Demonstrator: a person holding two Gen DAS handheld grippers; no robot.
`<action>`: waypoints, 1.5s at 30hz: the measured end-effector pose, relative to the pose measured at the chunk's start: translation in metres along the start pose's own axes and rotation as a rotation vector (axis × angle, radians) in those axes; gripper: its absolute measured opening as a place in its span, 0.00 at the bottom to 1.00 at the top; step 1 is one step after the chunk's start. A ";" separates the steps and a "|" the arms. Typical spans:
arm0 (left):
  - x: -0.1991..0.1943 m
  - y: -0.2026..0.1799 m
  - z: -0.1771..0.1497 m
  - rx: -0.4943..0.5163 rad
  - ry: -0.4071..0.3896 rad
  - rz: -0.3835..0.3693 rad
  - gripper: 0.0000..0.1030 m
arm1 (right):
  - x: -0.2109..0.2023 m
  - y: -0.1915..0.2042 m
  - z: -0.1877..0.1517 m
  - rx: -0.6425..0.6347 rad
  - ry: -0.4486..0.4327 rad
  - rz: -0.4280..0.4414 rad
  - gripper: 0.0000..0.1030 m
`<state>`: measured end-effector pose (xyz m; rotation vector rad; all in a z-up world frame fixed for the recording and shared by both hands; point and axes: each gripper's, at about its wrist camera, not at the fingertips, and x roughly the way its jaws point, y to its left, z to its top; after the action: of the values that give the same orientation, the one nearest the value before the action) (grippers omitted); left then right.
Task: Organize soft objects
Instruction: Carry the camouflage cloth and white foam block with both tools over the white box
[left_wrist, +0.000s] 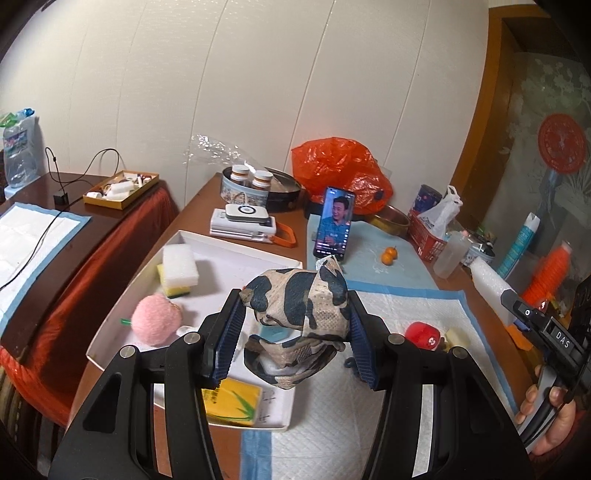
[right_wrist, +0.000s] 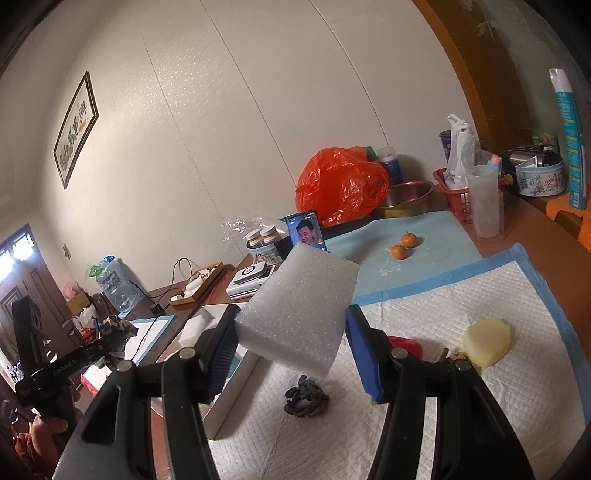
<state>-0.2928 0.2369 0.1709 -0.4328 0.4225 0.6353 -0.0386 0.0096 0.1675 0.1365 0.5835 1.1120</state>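
Note:
My left gripper (left_wrist: 295, 332) is shut on a camouflage cloth bundle (left_wrist: 301, 304) and holds it above the right edge of a white tray (left_wrist: 236, 251). The tray holds a white foam block on a yellow sponge (left_wrist: 179, 267), a pink plush ball (left_wrist: 155, 320) and a yellow tissue pack (left_wrist: 236, 402). My right gripper (right_wrist: 293, 345) is shut on a white foam block (right_wrist: 299, 310), held above the white quilted pad (right_wrist: 461, 398). On the pad lie a dark braided hair tie (right_wrist: 306, 400), a pale yellow sponge (right_wrist: 487, 341) and a red soft toy (left_wrist: 423, 334).
A phone (left_wrist: 334, 225) stands upright behind the tray. Behind it are an orange plastic bag (left_wrist: 340, 170), a round tin with jars (left_wrist: 245, 186), a metal bowl (right_wrist: 406, 197), a red basket (right_wrist: 456, 194) and two small oranges (right_wrist: 404, 245). A power bank stack (left_wrist: 243, 223) lies by the tray.

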 end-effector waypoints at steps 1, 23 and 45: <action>-0.002 0.004 0.000 -0.004 -0.003 0.001 0.52 | 0.001 0.003 0.000 -0.003 0.001 0.000 0.56; -0.028 0.089 0.050 -0.024 -0.114 0.045 0.52 | 0.034 0.074 0.003 -0.103 0.002 0.016 0.56; 0.032 0.105 0.117 0.149 -0.053 -0.019 0.53 | 0.101 0.148 -0.009 -0.170 0.093 0.029 0.56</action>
<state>-0.3084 0.3869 0.2258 -0.2771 0.4118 0.5910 -0.1302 0.1628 0.1797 -0.0544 0.5685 1.1954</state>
